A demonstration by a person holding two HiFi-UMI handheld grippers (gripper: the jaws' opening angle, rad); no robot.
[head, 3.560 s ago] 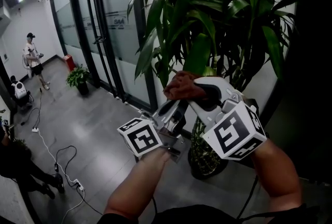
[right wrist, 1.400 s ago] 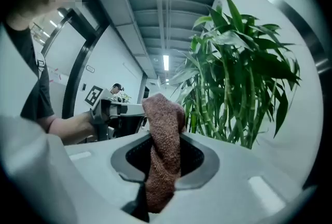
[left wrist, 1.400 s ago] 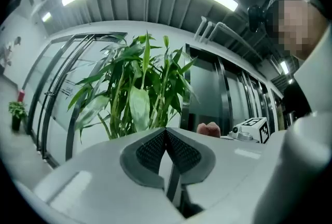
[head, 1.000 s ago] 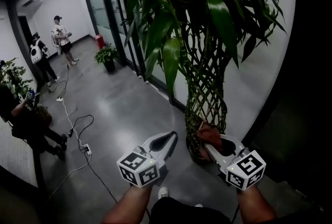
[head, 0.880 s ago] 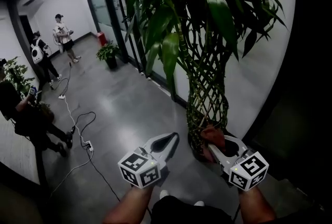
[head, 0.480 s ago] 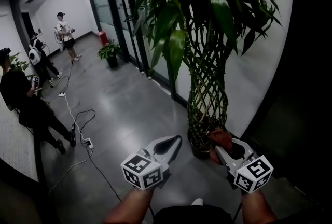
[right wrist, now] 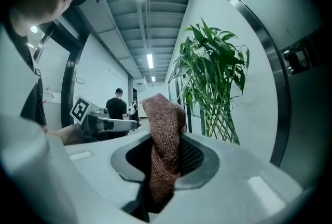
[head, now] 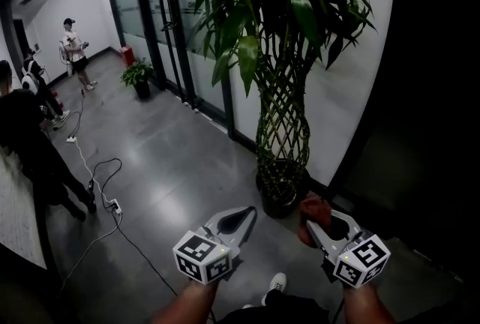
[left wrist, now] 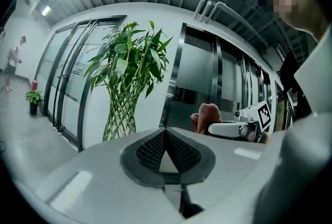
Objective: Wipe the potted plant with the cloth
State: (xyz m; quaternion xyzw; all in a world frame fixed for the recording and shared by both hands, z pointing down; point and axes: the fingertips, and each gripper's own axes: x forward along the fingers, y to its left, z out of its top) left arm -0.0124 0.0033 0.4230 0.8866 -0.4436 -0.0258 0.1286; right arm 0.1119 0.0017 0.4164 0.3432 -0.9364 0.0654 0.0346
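Looking down a grey-floored corridor at a tall potted plant (head: 281, 30) with braided stems (head: 283, 127), rooted in a dark pot (head: 279, 199) and set against a white wall (head: 337, 90) just beside glass doors (head: 161, 7). Gripping a rust-brown knitted cloth (head: 310, 211) in the right gripper (head: 313, 219): clamped tight on the fabric, with one fold poking up past the tips and the rest bunched down between the pads. Holding that cloth low, near the pot on its near right side, clear of the stems and well below the leaves. Carrying the left gripper (head: 250, 211) alongside, closed tip to tip with nothing pinched inside, aimed roughly level toward the bare floor (head: 187, 165) left of the pot. Bearing marker cubes (head: 201, 257) at the rear of both grippers, just ahead of the forearms. Farther off on the floor: a black cable (head: 97, 172) looping to a white power strip (head: 114, 205), a small potted plant (head: 137, 75) by the doors, and a red object (head: 127, 54) just beyond it. At the left edge, a person in dark clothes (head: 26, 142); deeper down the corridor, another person in a white top (head: 73, 49). Low between the grippers, the toe of a white shoe (head: 276, 283).
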